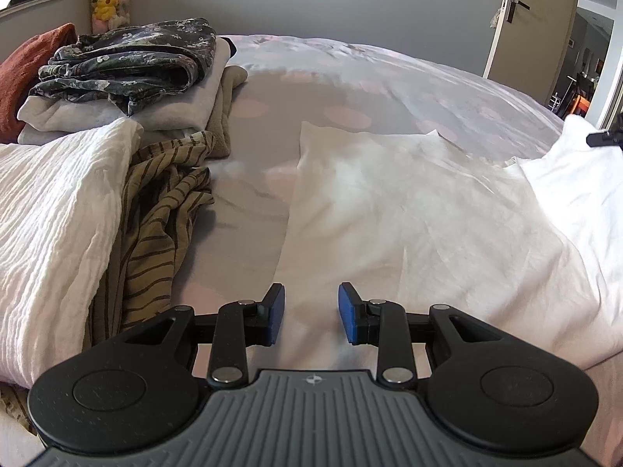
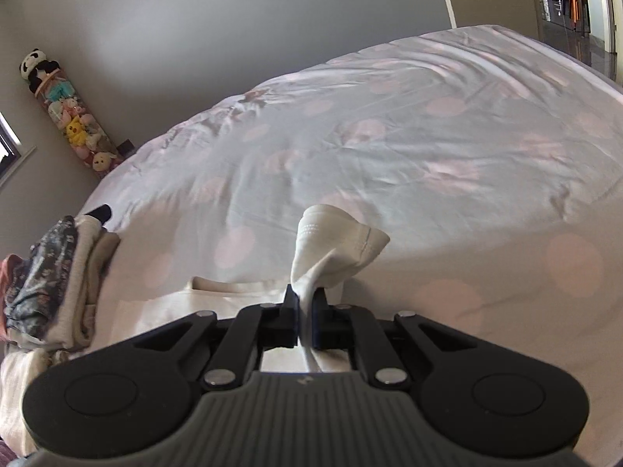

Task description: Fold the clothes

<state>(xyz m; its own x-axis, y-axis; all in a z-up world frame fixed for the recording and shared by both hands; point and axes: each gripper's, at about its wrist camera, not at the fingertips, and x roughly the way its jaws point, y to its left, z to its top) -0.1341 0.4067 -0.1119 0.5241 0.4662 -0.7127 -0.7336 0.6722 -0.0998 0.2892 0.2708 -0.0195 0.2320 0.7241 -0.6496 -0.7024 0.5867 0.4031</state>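
A white garment (image 1: 409, 214) lies spread flat on the bed (image 1: 350, 89). My left gripper (image 1: 311, 313) hovers low over its near left edge, blue pads (image 1: 275, 313) apart with nothing pinched between them. My right gripper (image 2: 306, 311) is shut on a bunched corner of the white garment (image 2: 338, 241), which sticks up past the fingertips, lifted off the bed (image 2: 389, 136). In the left wrist view that raised corner (image 1: 576, 148) stands at the far right, with a bit of the right gripper (image 1: 605, 136) beside it.
At the left, a stack of folded clothes (image 1: 128, 78) topped by a dark floral piece, a crumpled olive striped garment (image 1: 163, 214), a white crinkled cloth (image 1: 50, 214) and a rust pillow (image 1: 23, 70). A plush toy column (image 2: 74, 124) stands in the corner; an open door (image 1: 537, 11) at back right.
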